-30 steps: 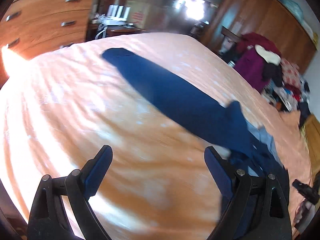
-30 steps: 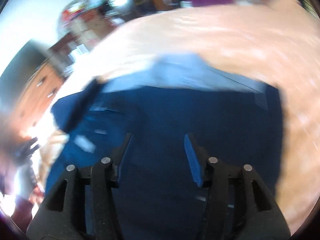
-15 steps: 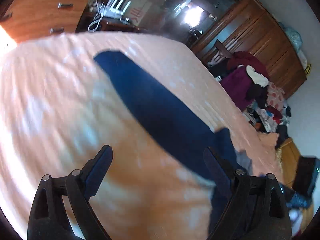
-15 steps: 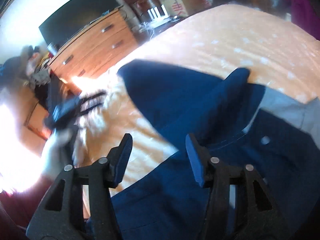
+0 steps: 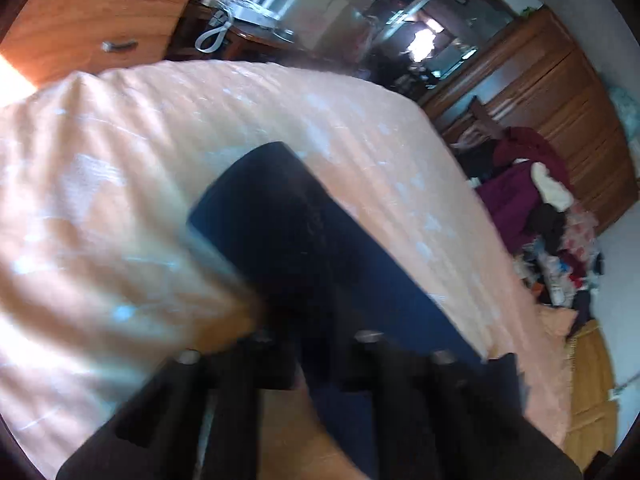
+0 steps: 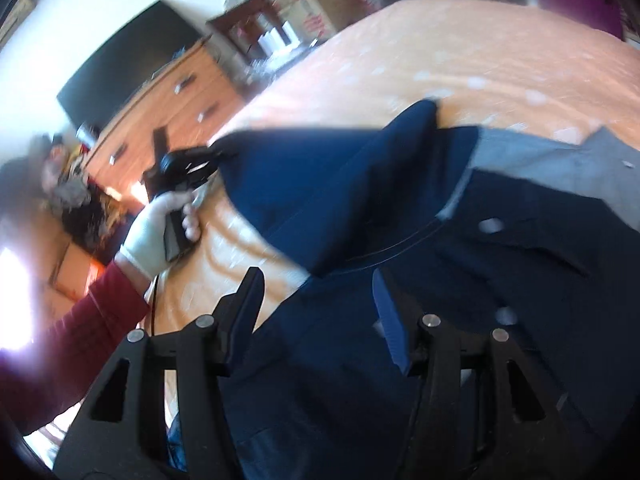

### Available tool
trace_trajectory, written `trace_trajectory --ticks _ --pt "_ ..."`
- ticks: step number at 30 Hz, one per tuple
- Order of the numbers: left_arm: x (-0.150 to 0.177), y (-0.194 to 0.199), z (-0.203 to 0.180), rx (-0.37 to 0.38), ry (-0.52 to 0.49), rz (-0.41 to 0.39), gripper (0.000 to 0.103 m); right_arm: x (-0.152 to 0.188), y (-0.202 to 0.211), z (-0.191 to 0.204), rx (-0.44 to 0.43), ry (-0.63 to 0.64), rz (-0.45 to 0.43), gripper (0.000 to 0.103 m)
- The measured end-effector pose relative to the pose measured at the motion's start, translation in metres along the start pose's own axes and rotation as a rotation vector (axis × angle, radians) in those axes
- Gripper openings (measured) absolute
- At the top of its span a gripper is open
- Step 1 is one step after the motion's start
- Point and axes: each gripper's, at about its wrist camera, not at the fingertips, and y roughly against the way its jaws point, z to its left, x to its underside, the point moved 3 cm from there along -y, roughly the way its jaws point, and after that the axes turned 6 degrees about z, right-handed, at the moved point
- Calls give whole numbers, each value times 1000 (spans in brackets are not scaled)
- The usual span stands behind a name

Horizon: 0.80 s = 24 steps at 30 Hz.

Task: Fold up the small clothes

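A navy long-sleeved shirt with a grey panel lies on the orange bedspread. Its long sleeve stretches away across the bed. In the blurred left wrist view my left gripper has its jaws drawn close together around the near part of that sleeve. From the right wrist view the left gripper sits at the sleeve's end, held by a white-gloved hand. My right gripper hovers open over the shirt's body, with nothing between its fingers.
A wooden dresser and a cluttered side table stand beyond the bed's far edge. A heap of clothes lies on the floor at the right by a wooden wardrobe. A red sleeve crosses the lower left.
My left gripper went from wide open to nearly shut around the sleeve and moved in close to it. The right gripper stayed open and swung to look along the sleeve.
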Motion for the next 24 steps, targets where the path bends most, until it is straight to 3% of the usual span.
trace_trajectory --ticks 2,5,8,9,10,12,14,16,17,18,20,24 --pt "2 9 -34 26 -115 -39 4 0 16 -16 -15 -52 -43 53" --pt "28 35 -121 195 -292 -67 4 5 43 -50 -41 -146 -109 53" --pt "85 55 -223 376 -518 -47 6 17 76 -89 -90 -265 -189 55" --pt "109 52 -252 414 -584 -21 18 22 87 -104 -118 -315 -218 58" --pt "133 46 -275 441 -634 11 42 28 94 -119 -157 -363 -238 67" --pt "189 14 -307 467 -719 137 77 47 101 -156 -215 -492 -264 72" --pt "245 -29 -312 439 -756 302 72 62 97 -184 -242 -578 -251 72" --pt "284 -64 -299 374 -717 448 52 71 86 -199 -243 -616 -202 72" --pt "296 -70 -293 339 -688 484 50 72 80 -203 -250 -619 -180 72" --pt "301 -67 -289 342 -662 484 50 70 74 -204 -251 -617 -161 72" --pt "297 -43 -284 366 -633 412 53 61 63 -201 -262 -591 -131 72" --pt "276 -7 -257 373 -595 268 71 25 49 -173 -318 -475 -123 62"
